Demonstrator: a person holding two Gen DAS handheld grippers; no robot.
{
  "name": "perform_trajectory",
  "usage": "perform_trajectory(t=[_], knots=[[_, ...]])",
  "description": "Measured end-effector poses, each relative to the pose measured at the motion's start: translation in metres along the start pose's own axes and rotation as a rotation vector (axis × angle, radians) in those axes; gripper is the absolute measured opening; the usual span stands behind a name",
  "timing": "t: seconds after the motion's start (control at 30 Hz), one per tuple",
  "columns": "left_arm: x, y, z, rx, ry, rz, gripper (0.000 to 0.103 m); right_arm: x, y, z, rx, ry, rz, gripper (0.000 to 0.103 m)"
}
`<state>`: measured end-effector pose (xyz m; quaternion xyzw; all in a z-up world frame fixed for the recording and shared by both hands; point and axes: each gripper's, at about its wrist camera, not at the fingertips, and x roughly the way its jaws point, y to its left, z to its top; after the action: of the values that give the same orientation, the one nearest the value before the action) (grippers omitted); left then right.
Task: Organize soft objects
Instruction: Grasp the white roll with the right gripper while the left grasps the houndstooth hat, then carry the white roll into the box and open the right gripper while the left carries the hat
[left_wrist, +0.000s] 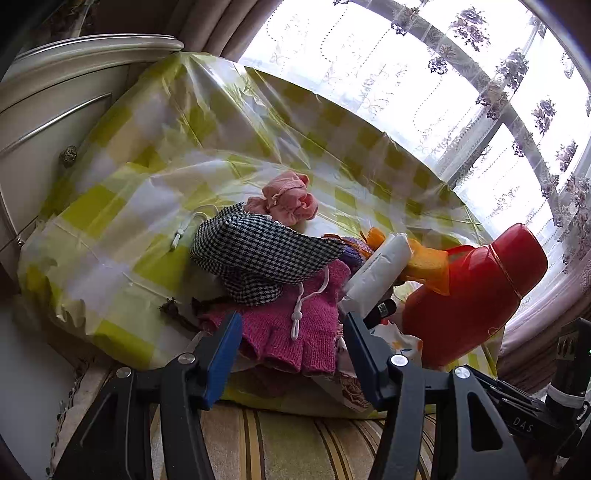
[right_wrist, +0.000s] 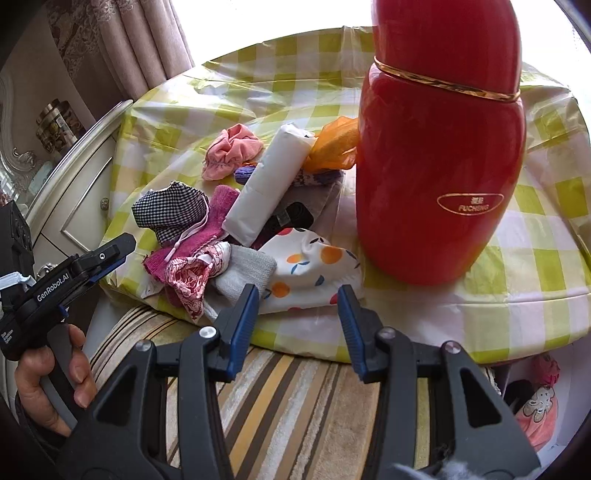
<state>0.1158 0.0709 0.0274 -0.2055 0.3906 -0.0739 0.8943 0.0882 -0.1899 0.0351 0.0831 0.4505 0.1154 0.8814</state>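
Both grippers hung at the near edge of the table (right_wrist: 546, 206), jaws parted and holding nothing: the left gripper (left_wrist: 291, 354) in front of the pink knit (left_wrist: 295, 332), the right gripper (right_wrist: 297, 314) just short of the fruit-print cloth (right_wrist: 314, 266). The pile of soft things lay jumbled beside the red flask (right_wrist: 439, 166) (hard, and best left alone). Lifting the top pieces first, such as the checked cloth (left_wrist: 258, 254), would probably avoid dragging the heap.

The soft pile (right_wrist: 236, 221) crowds the desk's (right_wrist: 535, 266) near left edge, and the red flask (right_wrist: 439, 166) (tall, upright) blocks the right; bare cloth lies behind.
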Motion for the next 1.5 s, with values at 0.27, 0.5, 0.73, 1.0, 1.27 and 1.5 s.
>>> perform_trajectory(t=[0.27,0.5,0.73,1.0,1.27,1.5], knots=[[0.032,0.032,0.028,-0.126,0.016,0.025,0.058,0.033,0.018,0.030,-0.006,0.009,0.022,0.048],[0.058,0.049,0.039,-0.212,0.053,-0.020,0.058,0.062,0.024,0.056,0.036,0.000,0.025,0.049],[0.078,0.067,0.045,-0.311,0.078,-0.091,0.059,0.090,0.030,0.068,0.044,0.016,0.000,0.054],[0.093,0.077,0.049,-0.300,0.067,-0.116,0.039,0.107,0.028,0.078,0.101,0.028,-0.001,0.059],[0.086,0.064,0.047,-0.186,0.026,-0.077,0.021,0.119,0.029,0.078,0.144,0.027,-0.016,0.058],[0.067,0.038,0.046,-0.041,-0.048,-0.037,0.018,0.112,0.033,0.074,0.110,0.003,-0.030,0.049]])
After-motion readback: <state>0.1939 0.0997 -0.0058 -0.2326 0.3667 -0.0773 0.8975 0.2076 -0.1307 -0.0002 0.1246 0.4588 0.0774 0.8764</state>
